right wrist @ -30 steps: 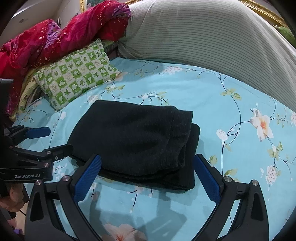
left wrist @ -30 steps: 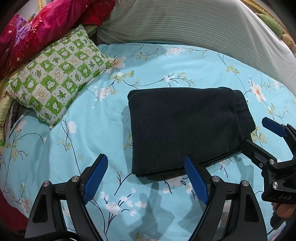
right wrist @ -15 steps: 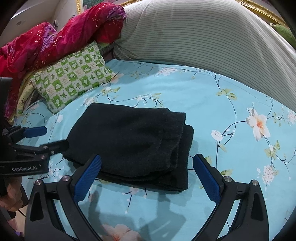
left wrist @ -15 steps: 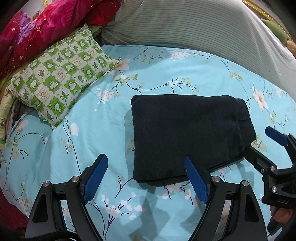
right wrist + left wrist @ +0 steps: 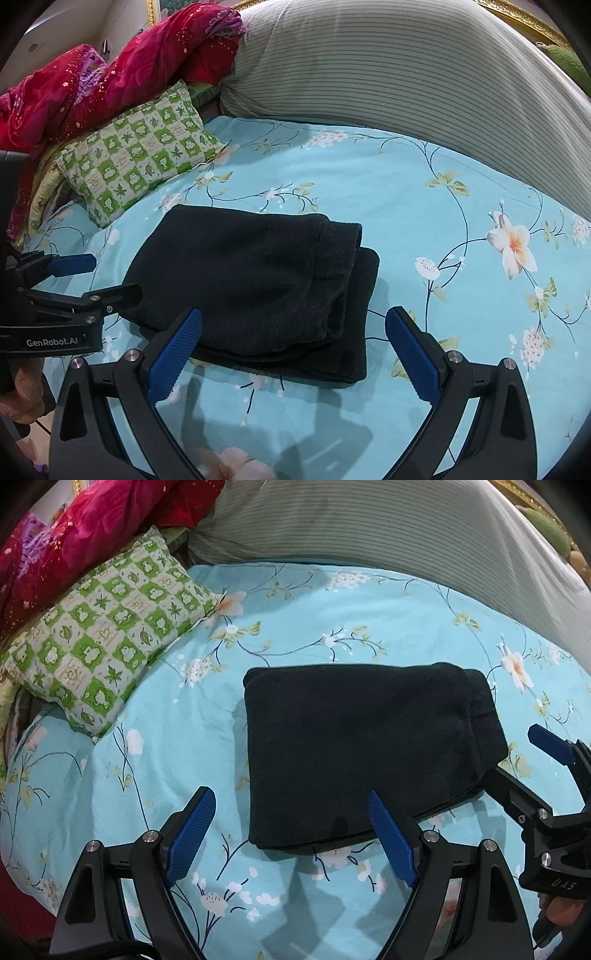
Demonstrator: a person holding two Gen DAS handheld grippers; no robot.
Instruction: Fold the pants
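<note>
The dark pants (image 5: 365,753) lie folded into a compact rectangle on the floral bed sheet (image 5: 155,738). Both the left gripper (image 5: 291,834) and the right gripper (image 5: 293,345) hover at the near edge with jaws spread wide, grasping nothing.

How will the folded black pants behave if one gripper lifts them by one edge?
The black pants are soft, thick knit, so they would probably sag. The layers lie loose and offset, so the fold may open. On the flowered bedsheet, pushing would likely bunch them.
</note>
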